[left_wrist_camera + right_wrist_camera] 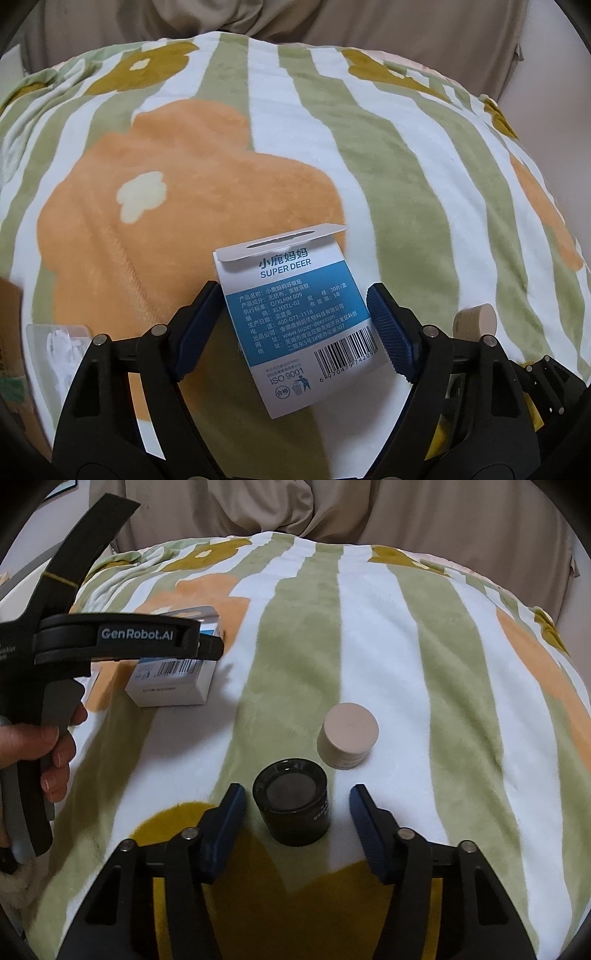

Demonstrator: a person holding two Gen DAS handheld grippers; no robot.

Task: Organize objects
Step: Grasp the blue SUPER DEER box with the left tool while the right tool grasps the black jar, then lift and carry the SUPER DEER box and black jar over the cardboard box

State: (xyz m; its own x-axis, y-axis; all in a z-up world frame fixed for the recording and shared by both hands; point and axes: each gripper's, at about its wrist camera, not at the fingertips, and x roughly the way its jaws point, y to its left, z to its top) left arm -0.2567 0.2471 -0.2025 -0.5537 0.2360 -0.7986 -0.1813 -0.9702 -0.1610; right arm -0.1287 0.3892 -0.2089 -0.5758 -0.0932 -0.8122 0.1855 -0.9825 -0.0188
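Observation:
A white and blue Super Deer box [291, 325] lies on the striped blanket [388, 166]. My left gripper [295, 314] is closed on its two long sides, both pads touching it. In the right wrist view that left gripper [216, 646] reaches over the box [170, 690] from the left, with a hand [44, 746] on its handle. A dark round jar [291, 805] stands upright between the fingers of my right gripper [297, 797], which is open with a gap on each side. A beige round jar [347, 734] stands just beyond it to the right and also shows as the beige jar [476, 319].
The blanket [369, 627] with green and white stripes and orange flowers covers a rounded surface that falls away at the sides. Beige fabric [258, 509] hangs behind it. A clear plastic packet [59, 343] lies at the left edge.

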